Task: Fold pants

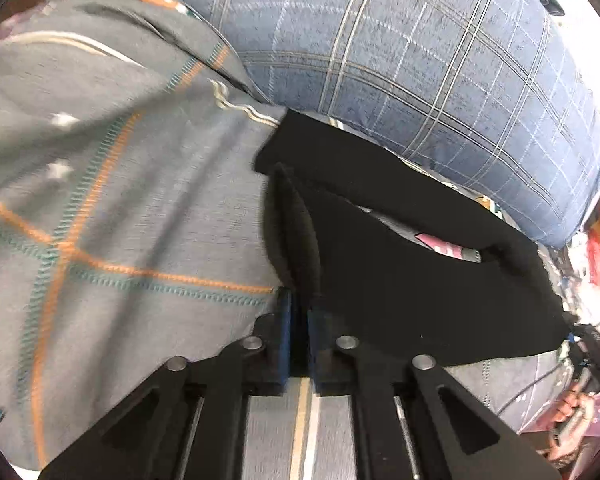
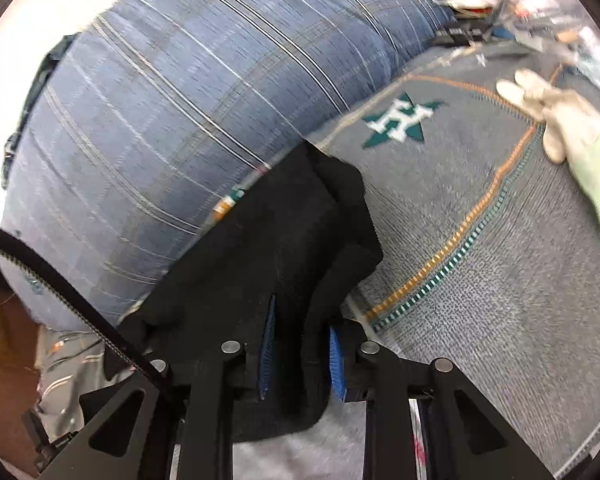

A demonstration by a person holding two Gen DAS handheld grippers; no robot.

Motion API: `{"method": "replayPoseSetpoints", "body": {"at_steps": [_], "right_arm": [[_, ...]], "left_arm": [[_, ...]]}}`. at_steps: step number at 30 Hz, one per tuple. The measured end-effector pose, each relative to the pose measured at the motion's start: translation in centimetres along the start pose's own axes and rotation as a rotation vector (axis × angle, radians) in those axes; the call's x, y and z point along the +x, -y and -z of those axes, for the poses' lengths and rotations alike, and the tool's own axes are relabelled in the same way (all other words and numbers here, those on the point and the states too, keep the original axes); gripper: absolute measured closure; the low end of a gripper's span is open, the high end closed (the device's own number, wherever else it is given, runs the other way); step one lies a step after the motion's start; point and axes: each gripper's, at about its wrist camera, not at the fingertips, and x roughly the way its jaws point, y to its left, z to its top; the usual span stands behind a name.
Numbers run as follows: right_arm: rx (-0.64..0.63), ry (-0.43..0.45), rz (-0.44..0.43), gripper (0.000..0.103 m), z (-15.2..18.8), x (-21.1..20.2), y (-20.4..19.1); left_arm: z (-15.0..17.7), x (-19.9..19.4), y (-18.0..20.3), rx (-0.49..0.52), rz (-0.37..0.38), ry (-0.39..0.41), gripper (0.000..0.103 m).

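Left tool [image 1: 299,320]: clenched on black pants [image 1: 400,264] edge.
Right tool [image 2: 302,344]: clenched on pants [image 2: 284,240].
Progress: judged mid-fold, pants bunched on grey blanket [image 1: 120,200].

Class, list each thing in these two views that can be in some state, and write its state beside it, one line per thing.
Black pants: bunched, lifted off the blanket, pinched at two spots.
Left gripper: shut on a fold of the pants.
Right gripper: shut on a thick fold of the pants.
Grey blanket: spread out flat under the pants.
Blue plaid cushion: lying behind the pants.
White glove: lying loose on the blanket.
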Motion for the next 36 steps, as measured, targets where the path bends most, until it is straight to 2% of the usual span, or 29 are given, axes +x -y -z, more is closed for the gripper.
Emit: {"method": "replayPoseSetpoints", "body": {"at_steps": [2,6,9,12,18,19,21,23,25,27,28,29,31,33,34,35,36], "right_arm": [[-0.009,0.021,-0.006,0.096,-0.2,-1.6,-0.1],[-0.005,0.019,-0.024,0.096,-0.1,-3.6,1.3],[0.026,0.008,-0.032,0.097,0.8,-4.3,3.0],[0.064,0.017,-0.047,0.097,1.1,-5.5,4.3],[0.040,0.069,-0.065,0.097,0.8,-8.8,4.3],[0.044,0.084,-0.060,0.102,0.9,-9.4,4.6],[0.048,0.119,-0.020,0.101,0.9,-10.7,6.0],[0.037,0.120,0.041,0.099,1.0,-11.1,7.3],[0.034,0.110,0.086,0.098,1.5,-11.5,8.8],[0.019,0.101,0.117,0.079,2.0,-11.7,9.3],[0.009,0.103,0.128,0.056,2.1,-11.8,9.2],[-0.011,0.113,0.130,0.041,2.3,-12.1,8.9],[-0.061,0.136,0.131,0.037,2.3,-12.4,7.6],[-0.141,0.162,0.127,0.032,2.2,-12.4,5.4],[-0.172,0.173,0.115,0.023,2.1,-12.3,4.5],[-0.202,0.181,0.097,0.013,1.9,-12.0,3.4],[-0.237,0.179,0.077,0.011,1.7,-11.4,2.2]], "left_arm": [[0.5,-1.0,-0.2,-0.014,0.025,0.003,0.097],[2.1,-2.1,-0.9,-0.034,0.035,0.012,0.097],[3.4,-1.9,-1.3,-0.058,0.046,-0.010,0.097],[4.0,-2.7,-1.7,-0.090,0.081,-0.015,0.097],[5.2,-5.7,-1.2,-0.053,0.105,0.021,0.097],[5.5,-5.7,-1.3,-0.051,0.099,0.019,0.097],[5.9,-4.5,-1.9,-0.050,0.068,-0.008,0.096],[6.3,-2.9,-2.7,-0.068,0.033,-0.049,0.093],[6.8,-1.8,-3.6,-0.069,-0.022,-0.051,0.093],[7.1,-1.2,-4.8,-0.086,-0.057,-0.057,0.093],[7.2,-1.2,-5.5,-0.110,-0.050,-0.059,0.093],[7.1,-1.7,-6.1,-0.130,-0.037,-0.048,0.093],[6.8,-2.6,-6.4,-0.128,-0.041,-0.013,0.090],[5.9,-3.4,-6.1,-0.097,-0.053,0.025,0.076],[5.3,-3.5,-5.8,-0.080,-0.060,0.036,0.066],[4.4,-3.5,-5.2,-0.058,-0.070,0.046,0.064],[3.9,-3.2,-5.0,-0.044,-0.074,0.049,0.064]]}}
